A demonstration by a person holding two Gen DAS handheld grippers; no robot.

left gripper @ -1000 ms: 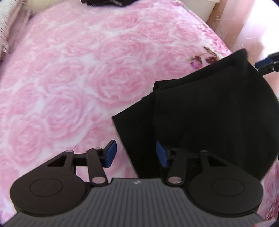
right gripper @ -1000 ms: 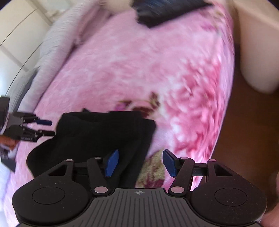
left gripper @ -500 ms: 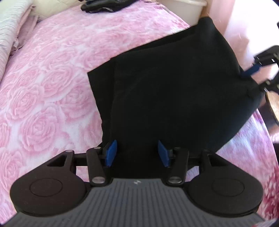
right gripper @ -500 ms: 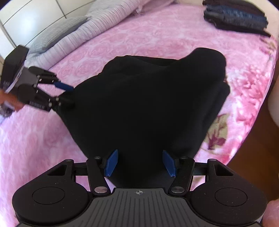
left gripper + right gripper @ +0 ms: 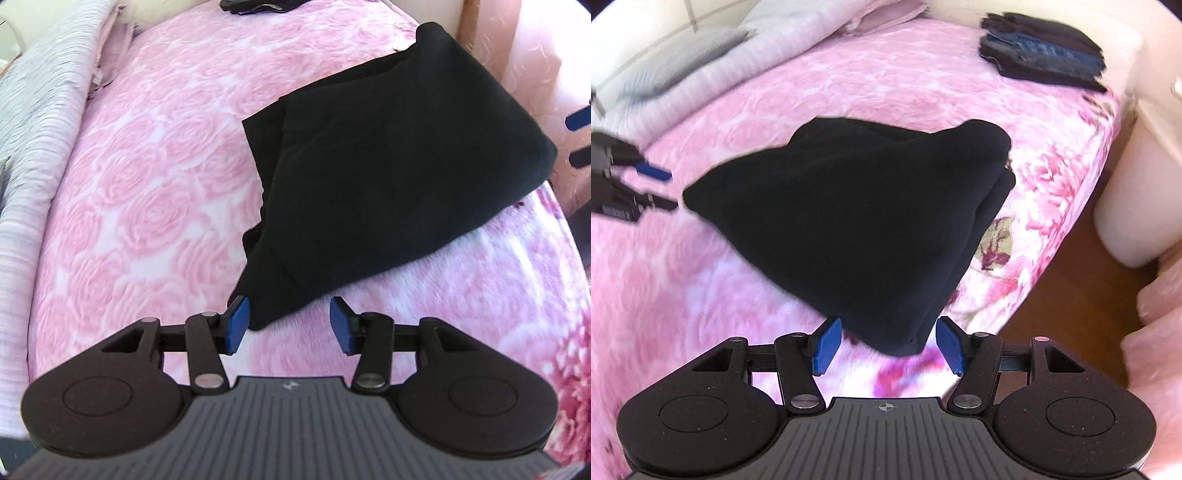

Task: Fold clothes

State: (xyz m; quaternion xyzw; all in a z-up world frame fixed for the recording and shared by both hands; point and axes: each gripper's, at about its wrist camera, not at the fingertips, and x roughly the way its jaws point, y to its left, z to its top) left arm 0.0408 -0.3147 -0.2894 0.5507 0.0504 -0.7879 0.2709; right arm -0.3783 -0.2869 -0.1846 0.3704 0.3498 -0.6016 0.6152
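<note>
Folded black garment (image 5: 388,166) on the pink bed (image 5: 147,184). Left tool (image 5: 290,325), jaws just narrowing, and right tool (image 5: 886,345) gape empty at its near corners.

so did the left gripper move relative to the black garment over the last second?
Yes. The left gripper has backed off the black garment toward its near corner, jaws closing slightly, empty.

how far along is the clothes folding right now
Done: a stack of folded dark clothes sits at the far end of the bed. In hand: nothing; the black garment lies folded, both grippers' jaws open beside its corners. Left: probably moving it onto the stack.
</note>
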